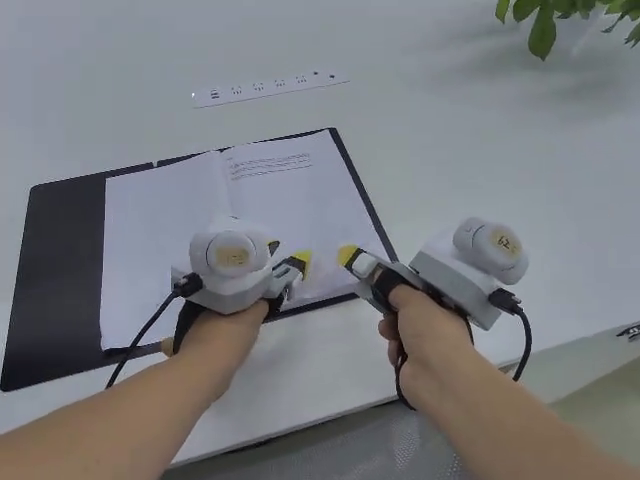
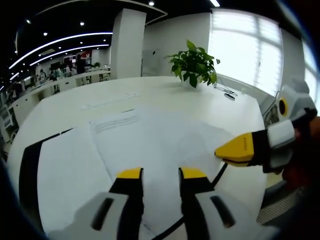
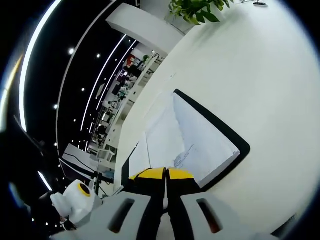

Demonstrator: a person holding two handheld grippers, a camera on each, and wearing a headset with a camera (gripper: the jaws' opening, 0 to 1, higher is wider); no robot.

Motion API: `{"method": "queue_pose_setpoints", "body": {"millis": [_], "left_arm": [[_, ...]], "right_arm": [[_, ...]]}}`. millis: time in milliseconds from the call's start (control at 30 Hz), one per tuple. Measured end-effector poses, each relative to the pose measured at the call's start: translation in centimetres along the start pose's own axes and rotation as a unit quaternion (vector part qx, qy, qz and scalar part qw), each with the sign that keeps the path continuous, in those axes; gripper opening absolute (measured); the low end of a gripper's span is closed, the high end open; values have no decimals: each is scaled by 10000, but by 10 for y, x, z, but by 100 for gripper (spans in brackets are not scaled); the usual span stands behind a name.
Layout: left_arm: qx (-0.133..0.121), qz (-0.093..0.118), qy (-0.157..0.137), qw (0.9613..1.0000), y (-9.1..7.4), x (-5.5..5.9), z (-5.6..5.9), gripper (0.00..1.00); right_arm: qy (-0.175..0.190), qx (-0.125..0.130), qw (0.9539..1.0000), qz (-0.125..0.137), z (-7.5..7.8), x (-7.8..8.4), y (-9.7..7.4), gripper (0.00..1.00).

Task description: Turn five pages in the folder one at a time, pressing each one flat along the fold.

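Two grippers hang over the near half of the open folder (image 1: pixel 60 260), which lies on the white table (image 1: pixel 450 130) with its black cover spread flat and its fold (image 1: pixel 232 200) running roughly from 12 to 6 o'clock in the head view, tipped slightly toward 11. The left gripper (image 1: pixel 295 265) sits near the foot of the fold, its yellow tips pointing toward 3 o'clock. In the left gripper view its jaws stand a little apart with nothing between them, and whether they touch the paper cannot be told. The right gripper (image 1: pixel 350 257) points back toward 9 o'clock, its tips over the near outer corner of the right-hand page (image 1: pixel 300 200). In the right gripper view its jaws are pressed together, empty. That corner is what matters most: the page's free edge runs from 12 to 5 o'clock down the right side of the folder, so the right gripper is the nearer one to lift it. It would probably need to part its jaws first to take the sheet, then carry it toward 9 o'clock across the fold onto the left-hand page (image 1: pixel 160 230). The left gripper looks well placed for pressing along the crease. A power strip (image 1: pixel 270 88) lies well beyond the folder at 12 o'clock, and a plant (image 1: pixel 545 25) shows at 1 o'clock.
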State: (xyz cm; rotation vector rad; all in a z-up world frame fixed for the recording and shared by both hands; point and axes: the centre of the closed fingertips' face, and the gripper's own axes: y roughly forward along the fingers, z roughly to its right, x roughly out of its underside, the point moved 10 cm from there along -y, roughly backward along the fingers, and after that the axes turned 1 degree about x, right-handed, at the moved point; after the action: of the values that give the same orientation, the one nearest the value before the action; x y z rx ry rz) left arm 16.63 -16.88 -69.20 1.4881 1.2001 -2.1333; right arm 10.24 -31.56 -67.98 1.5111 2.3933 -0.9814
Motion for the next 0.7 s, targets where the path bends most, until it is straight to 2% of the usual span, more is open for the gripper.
{"method": "queue_pose_setpoints", "body": {"millis": [233,367,700], "left_arm": [[-254,277,51,9993,-35,-7,-18,28],[-408,409,14,9983,-52,-7,-32,28],[-912,760,-145,9928,-108,-8,-61,28]], "right_arm": [[-408,-298,9987,43,-29,7,-3,0],[-537,-474,9974,50,-46,11,-3,0],[-935,-823,9921,-161,-86,34,7,0]]}}
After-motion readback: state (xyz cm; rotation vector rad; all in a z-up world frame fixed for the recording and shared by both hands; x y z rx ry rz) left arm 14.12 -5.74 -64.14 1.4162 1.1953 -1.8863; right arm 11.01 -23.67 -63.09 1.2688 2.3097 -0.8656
